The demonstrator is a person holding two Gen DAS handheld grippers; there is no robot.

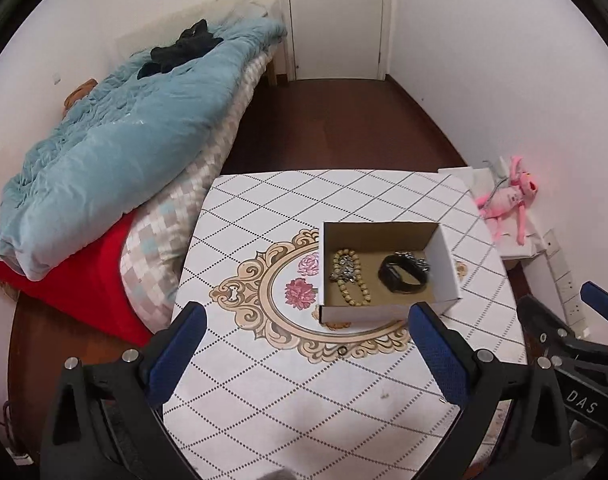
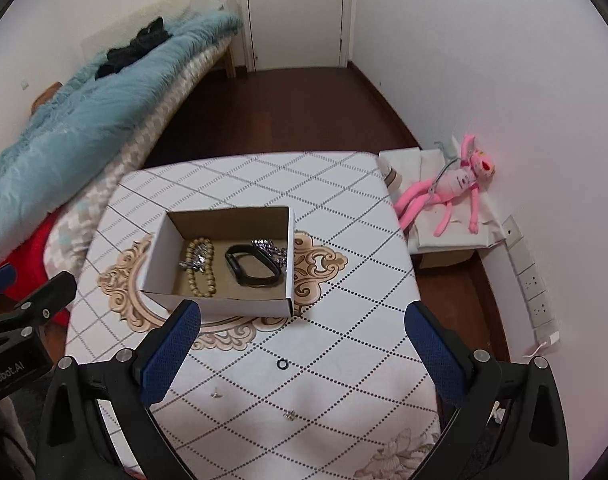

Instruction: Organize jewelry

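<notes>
Patterned table [image 2: 343, 216], open cardboard box [image 2: 224, 306], small black ring [image 2: 282, 364], two tiny earrings [image 2: 290, 414]

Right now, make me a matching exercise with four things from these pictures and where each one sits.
Things:
1. black band
2. bead bracelet
3. small black ring
4. pink plush toy

Places:
A. left half of the cardboard box
B. on the tablecloth, outside the box
C. right half of the box
D. off the table, by the wall

Pairs: 1-C, 2-A, 3-B, 4-D
</notes>
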